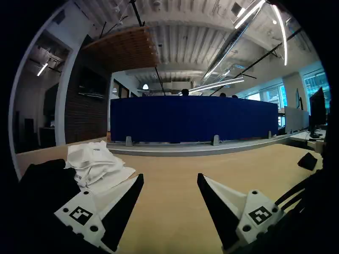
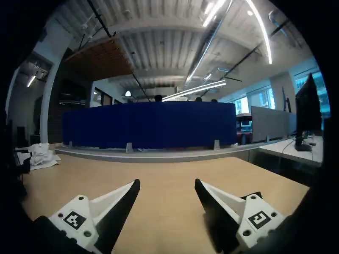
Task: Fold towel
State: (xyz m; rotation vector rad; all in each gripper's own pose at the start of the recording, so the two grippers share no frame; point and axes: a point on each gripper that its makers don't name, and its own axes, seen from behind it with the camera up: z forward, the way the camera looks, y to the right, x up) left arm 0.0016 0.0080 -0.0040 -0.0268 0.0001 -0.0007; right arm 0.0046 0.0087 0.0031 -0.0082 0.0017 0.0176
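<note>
My left tongs [image 1: 169, 175] are spread wide, low over the wooden table [image 1: 237, 163]. The crumpled white towel [image 1: 97, 163] lies on the table ahead-left, just beyond the left finger and apart from it. My right tongs [image 2: 166, 181] are spread wide too, over bare tabletop. From there the towel [image 2: 42, 155] sits well off to the left, at the table's far edge by the blue partition [image 2: 148, 125].

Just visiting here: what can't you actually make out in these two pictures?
Towel, left gripper view: near edge hidden behind a finger of the left gripper.
Black object, left gripper view: too dark to identify.
People, both views: all but head tops hidden behind blue divider.
</note>
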